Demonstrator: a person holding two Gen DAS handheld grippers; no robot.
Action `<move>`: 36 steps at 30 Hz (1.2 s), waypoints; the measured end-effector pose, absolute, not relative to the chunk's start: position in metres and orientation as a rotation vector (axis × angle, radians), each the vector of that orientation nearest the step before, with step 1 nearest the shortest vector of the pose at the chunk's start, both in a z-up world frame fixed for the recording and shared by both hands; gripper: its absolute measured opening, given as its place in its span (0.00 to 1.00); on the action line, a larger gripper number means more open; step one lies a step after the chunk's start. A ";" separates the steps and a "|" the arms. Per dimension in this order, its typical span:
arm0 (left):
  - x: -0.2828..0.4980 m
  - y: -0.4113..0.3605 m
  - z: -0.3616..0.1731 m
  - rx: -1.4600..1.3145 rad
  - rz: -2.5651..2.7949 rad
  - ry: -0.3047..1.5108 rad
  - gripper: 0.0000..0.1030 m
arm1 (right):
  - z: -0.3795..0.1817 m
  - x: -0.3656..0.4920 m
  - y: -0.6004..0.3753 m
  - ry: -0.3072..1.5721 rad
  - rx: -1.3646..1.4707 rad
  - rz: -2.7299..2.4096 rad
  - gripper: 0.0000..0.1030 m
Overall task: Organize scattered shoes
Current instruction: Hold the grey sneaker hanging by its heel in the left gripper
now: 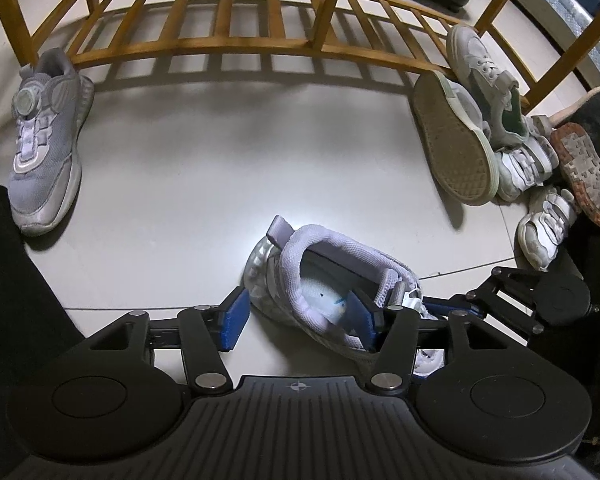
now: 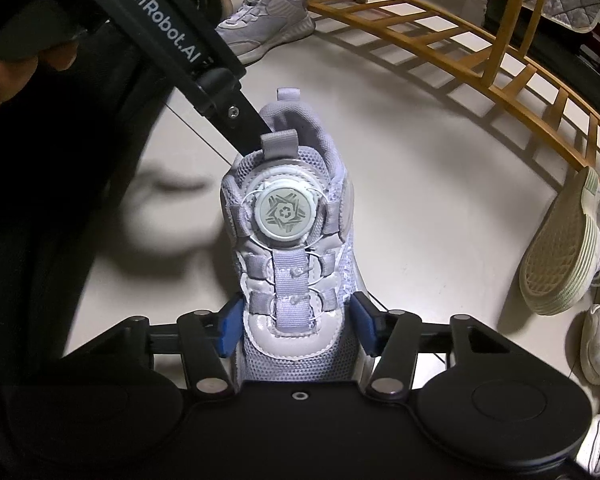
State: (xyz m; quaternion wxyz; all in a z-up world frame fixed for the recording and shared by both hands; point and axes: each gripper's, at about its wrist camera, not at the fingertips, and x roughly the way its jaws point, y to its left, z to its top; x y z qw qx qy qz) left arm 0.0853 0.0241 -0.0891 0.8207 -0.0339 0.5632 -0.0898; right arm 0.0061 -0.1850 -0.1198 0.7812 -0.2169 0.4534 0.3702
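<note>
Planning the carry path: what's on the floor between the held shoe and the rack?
Nothing: bare floor from the shoe to the rack, in the left wrist view.

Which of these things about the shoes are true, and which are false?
1. The lavender shoe has a round dial on top. True.
2. The wooden rack has its low shelf full of shoes. False: no shoe lies on the slats in view.
3. One finger of the left gripper is inside the lavender shoe's opening. True.
4. The matching shoe lies upside down. False: it stands on its sole beside a rack leg.
5. A cream shoe in the pile shows its sole. True.
</note>
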 end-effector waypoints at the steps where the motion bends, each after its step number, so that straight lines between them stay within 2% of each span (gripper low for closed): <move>1: 0.085 0.025 -0.089 -0.071 -0.195 1.198 0.57 | -0.120 0.006 -0.185 0.977 -0.468 0.801 0.63; 2: 0.086 0.025 -0.089 -0.068 -0.199 1.200 0.58 | -0.120 0.005 -0.186 0.969 -0.472 0.801 0.67; 10: 0.090 0.024 -0.089 -0.038 -0.217 1.198 0.59 | -0.120 0.005 -0.189 0.968 -0.471 0.799 0.73; 12: 0.093 0.023 -0.089 -0.033 -0.222 1.194 0.59 | -0.120 0.006 -0.189 0.980 -0.465 0.801 0.71; 13: 0.094 0.022 -0.089 -0.029 -0.224 1.192 0.59 | -0.121 0.006 -0.189 0.985 -0.457 0.799 0.66; 19: 0.102 0.021 -0.096 -0.028 -0.201 1.211 0.59 | -0.119 0.004 -0.188 0.992 -0.455 0.791 0.62; 22: 0.102 0.022 -0.099 -0.039 -0.197 1.215 0.59 | -0.118 0.004 -0.189 0.984 -0.460 0.798 0.66; 25: 0.100 0.025 -0.099 -0.045 -0.192 1.214 0.59 | -0.110 0.001 -0.190 0.943 -0.476 0.809 0.82; 27: 0.098 0.027 -0.099 -0.051 -0.188 1.215 0.59 | -0.105 0.001 -0.190 0.922 -0.489 0.813 0.83; 30: 0.097 0.031 -0.099 -0.069 -0.179 1.213 0.59 | -0.100 0.005 -0.191 0.908 -0.483 0.801 0.90; 34: 0.095 0.032 -0.097 -0.072 -0.181 1.206 0.59 | -0.097 0.013 -0.199 0.908 -0.426 0.765 0.90; 36: 0.095 0.032 -0.096 -0.071 -0.183 1.202 0.59 | -0.096 0.018 -0.204 0.923 -0.386 0.748 0.75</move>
